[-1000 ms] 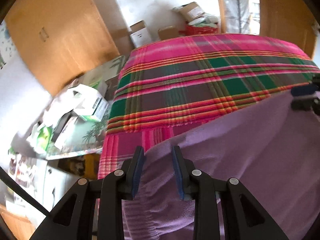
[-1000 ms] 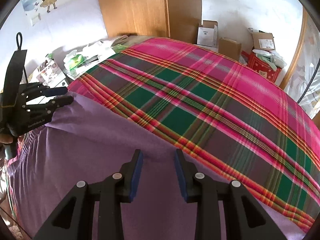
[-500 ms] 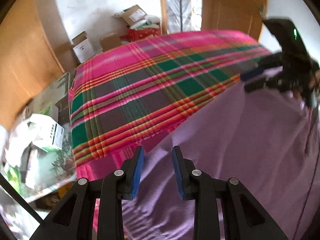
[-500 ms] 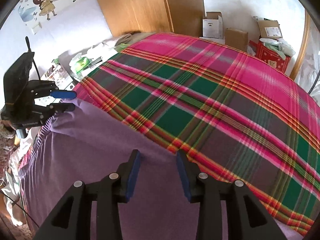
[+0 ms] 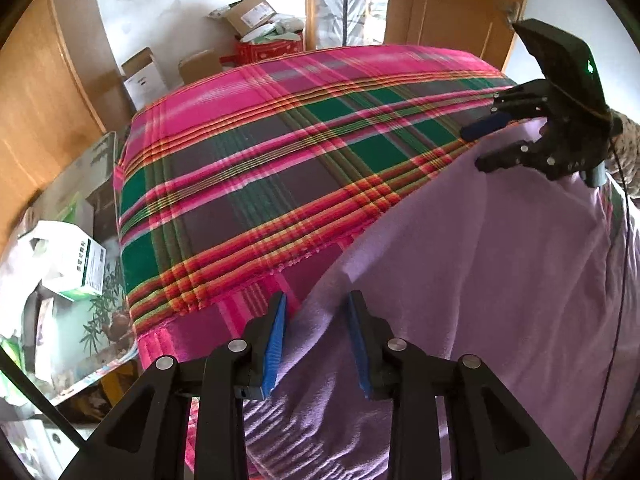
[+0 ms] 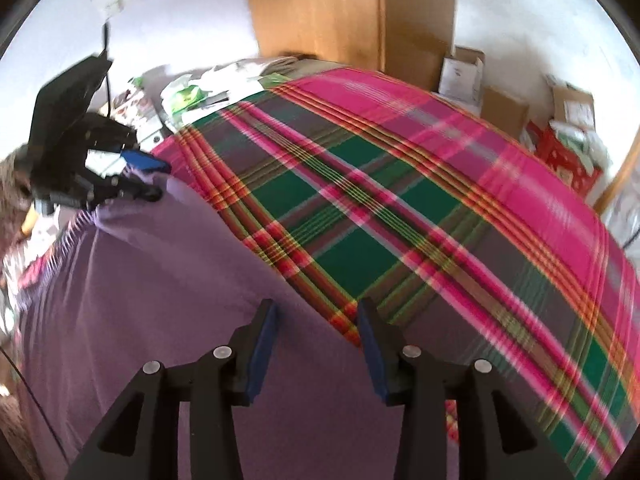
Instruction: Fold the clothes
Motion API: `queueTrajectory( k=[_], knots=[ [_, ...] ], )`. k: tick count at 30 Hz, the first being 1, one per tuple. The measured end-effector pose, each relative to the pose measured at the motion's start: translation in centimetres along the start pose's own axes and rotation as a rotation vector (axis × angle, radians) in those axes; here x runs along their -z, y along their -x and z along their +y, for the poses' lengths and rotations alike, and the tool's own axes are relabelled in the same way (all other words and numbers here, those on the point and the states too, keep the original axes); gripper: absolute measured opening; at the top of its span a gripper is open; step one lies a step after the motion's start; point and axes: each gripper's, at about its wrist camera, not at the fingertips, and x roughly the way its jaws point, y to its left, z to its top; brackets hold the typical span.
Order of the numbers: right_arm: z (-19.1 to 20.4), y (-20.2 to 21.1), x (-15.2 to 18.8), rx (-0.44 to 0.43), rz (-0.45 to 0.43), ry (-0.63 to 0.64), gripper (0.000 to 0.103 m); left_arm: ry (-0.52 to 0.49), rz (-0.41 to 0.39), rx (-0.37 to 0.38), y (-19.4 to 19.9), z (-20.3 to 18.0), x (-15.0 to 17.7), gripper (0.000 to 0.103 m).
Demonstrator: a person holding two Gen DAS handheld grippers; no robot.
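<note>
Left wrist view first: the left hand-held gripper (image 5: 316,340) has its blue-padded fingers (image 5: 275,344) parted, with the near left corner of the purple garment (image 5: 500,280) lying loosely between them, not pinched. That garment is spread over the near right part of the bed, on top of the pink, green and grey plaid blanket (image 5: 280,168). At the far right corner of the cloth is the right hand-held gripper (image 5: 486,148), its jaws apart, one blue pad above the fabric edge and the black finger below it, close to the cloth but not visibly clamped on it.

From the right wrist view the right hand-held gripper (image 6: 316,344) is likewise released, its pads well apart over the garment's far edge where purple meets plaid. The purple garment (image 6: 140,300) fills the near left of this view, and the left hand-held gripper (image 6: 158,180) sits at its far left corner, jaws spread around the cloth's tip.

Beyond the bed stand a wooden wardrobe (image 6: 320,12) and cardboard boxes (image 5: 144,76) against the white wall.
</note>
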Motion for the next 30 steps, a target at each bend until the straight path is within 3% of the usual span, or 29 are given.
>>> queueTrajectory(
  k=[5,9,14,19,22,24,28,30],
  knots=[
    [0.4,-0.3,-0.1,-0.010,-0.018,0.060,0.053,-0.021,-0.018,-0.016,0.1,-0.3,0.2,0.033],
    [0.7,-0.3,-0.3,-0.001,-0.005,0.081,0.054,-0.003,-0.012,-0.007,0.1,-0.1,0.1,0.033],
    [1.0,-0.2,-0.1,0.000,0.003,0.110,0.054,-0.059,-0.015,0.006,0.3,-0.6,0.5,0.033],
    [1.1,-0.3,-0.1,0.008,-0.002,0.111,0.049,-0.063,-0.008,0.016,0.3,-0.6,0.5,0.033],
    [1.1,-0.2,-0.1,-0.011,0.008,0.108,0.032,-0.059,0.003,0.021,0.2,-0.4,0.3,0.032],
    [1.2,-0.1,-0.2,-0.034,0.017,0.099,0.006,-0.046,0.000,0.019,0.2,-0.3,0.4,0.030],
    [1.5,0.2,-0.2,-0.032,0.025,0.080,0.004,-0.065,0.000,-0.041,0.3,-0.6,0.3,0.009],
    [1.6,0.7,-0.4,-0.017,-0.001,0.064,0.003,-0.071,-0.001,-0.086,0.5,-0.6,0.2,0.006]
  ],
)
